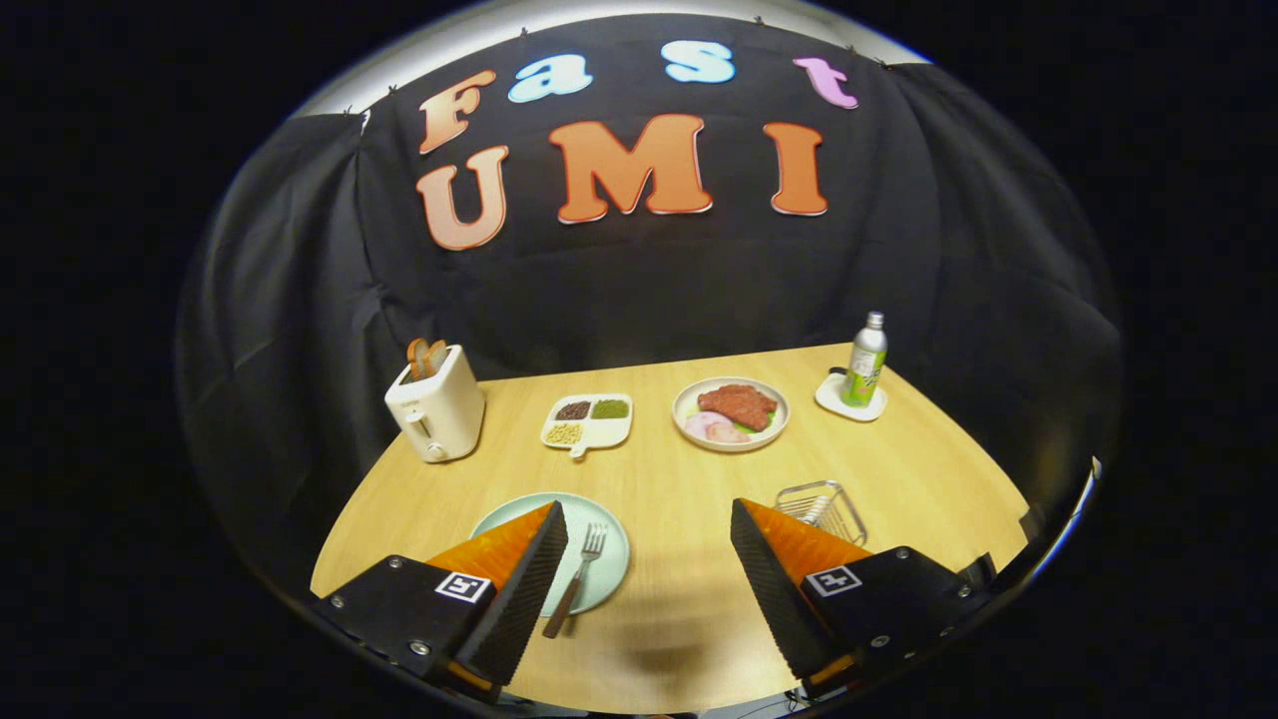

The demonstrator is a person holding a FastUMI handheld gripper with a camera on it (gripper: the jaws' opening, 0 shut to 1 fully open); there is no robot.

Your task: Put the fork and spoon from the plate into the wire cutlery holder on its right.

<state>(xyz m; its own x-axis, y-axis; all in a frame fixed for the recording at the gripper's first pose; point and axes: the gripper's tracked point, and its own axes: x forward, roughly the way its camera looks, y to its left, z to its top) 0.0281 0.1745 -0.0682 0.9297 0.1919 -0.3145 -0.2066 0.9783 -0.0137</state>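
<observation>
The gripper (649, 569) is wide open, holding nothing. The fork (577, 579) lies on the plate (609, 569) between its fingers; thin, hard, slippery. Pinch its handle.

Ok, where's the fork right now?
In the gripper view the fork lies on the plate's right side, handle over the near rim, just inside the open claw's left finger. The wire holder sits to the right.
</observation>
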